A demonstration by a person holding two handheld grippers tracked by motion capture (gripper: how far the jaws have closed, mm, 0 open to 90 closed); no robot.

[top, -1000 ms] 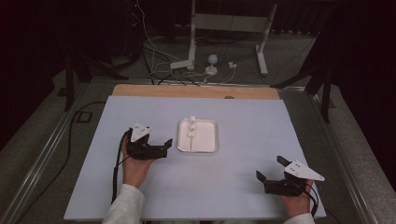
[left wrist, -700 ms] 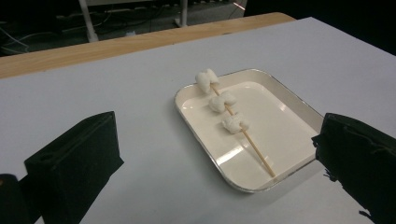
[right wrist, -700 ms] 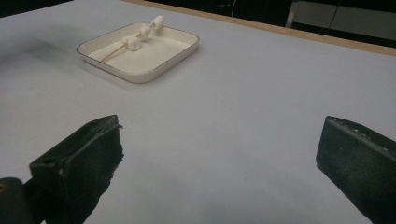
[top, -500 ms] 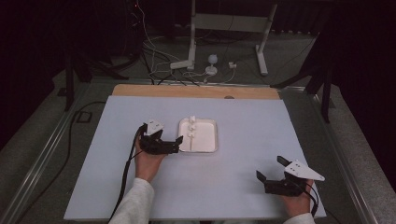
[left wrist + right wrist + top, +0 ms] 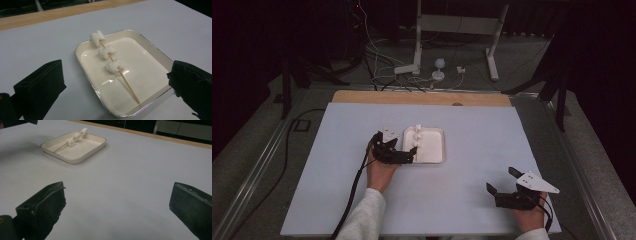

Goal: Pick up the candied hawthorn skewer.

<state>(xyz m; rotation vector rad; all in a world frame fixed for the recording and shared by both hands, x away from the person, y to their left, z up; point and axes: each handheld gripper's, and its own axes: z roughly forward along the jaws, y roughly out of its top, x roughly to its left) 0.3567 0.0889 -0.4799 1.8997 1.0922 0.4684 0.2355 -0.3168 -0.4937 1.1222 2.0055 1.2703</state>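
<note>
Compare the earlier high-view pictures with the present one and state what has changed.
The left gripper moved rightward across the table to the near-left edge of the tray, jaws open, gripping nothing. The right gripper, the tray and the marshmallow skewer stayed where they were.

In the high view, the left hand-held gripper (image 5: 412, 153) overlaps the near left rim of the tray (image 5: 439, 152), and the marshmallows (image 5: 418, 134) are too small to count. In the left gripper view, both jaws are cut off by the bottom edge. The bench (image 5: 140, 170) runs past every edge.
</note>
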